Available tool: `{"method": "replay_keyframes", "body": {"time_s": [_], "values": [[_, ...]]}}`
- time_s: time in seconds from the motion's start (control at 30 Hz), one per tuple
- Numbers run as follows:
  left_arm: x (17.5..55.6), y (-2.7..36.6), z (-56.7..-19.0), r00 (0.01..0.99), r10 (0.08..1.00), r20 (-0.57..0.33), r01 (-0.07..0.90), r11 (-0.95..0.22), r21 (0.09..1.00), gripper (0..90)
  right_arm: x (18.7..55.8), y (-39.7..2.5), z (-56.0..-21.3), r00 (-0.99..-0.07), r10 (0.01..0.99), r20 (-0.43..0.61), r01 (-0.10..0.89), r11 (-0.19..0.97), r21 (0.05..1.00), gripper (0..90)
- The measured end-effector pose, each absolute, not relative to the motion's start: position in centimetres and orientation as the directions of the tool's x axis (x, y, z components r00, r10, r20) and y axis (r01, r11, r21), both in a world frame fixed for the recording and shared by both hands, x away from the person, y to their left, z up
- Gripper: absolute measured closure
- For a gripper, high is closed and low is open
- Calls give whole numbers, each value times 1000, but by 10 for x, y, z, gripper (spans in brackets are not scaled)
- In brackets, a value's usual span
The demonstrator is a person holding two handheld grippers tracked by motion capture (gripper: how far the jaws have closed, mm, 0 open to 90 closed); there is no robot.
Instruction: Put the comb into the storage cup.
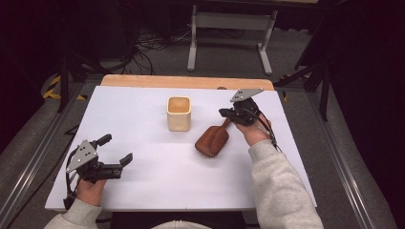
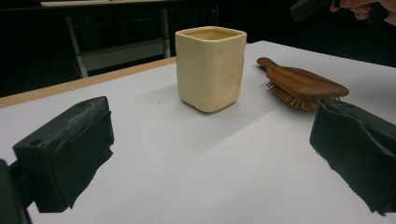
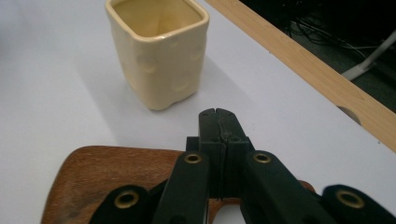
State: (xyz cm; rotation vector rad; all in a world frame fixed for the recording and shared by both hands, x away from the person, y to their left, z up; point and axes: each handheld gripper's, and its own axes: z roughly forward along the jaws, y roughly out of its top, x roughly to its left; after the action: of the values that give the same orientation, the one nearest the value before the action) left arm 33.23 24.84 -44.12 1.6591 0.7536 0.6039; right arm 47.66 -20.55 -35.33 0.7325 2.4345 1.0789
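The wooden hairbrush (image 1: pixel 212 140) lies on the white bench (image 1: pixel 153 181), just right of the cream cup (image 1: pixel 179 113). The right gripper (image 1: pixel 224 113) is at the brush's handle, with its jaws together; whether they pinch the handle I cannot tell. The left gripper (image 1: pixel 116 149) rests far off, jaws wide apart.

The cup (image 1: pixel 179 113) is pale cream yellow, plain and glossy. The hairbrush (image 1: pixel 212 140) is reddish-brown wood. The table (image 1: pixel 143 157) is white with a light wooden edge. Both sleeves (image 1: pixel 279 186) are light grey.
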Motion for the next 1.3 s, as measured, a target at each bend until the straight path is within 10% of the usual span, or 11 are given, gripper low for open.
{"method": "replay_keyframes", "body": {"time_s": [1.3], "values": [[334,250,-442,662,750,-3,160,-137,977,6,531,-186,-380,-822,543,-175,392,760,518,900]]}}
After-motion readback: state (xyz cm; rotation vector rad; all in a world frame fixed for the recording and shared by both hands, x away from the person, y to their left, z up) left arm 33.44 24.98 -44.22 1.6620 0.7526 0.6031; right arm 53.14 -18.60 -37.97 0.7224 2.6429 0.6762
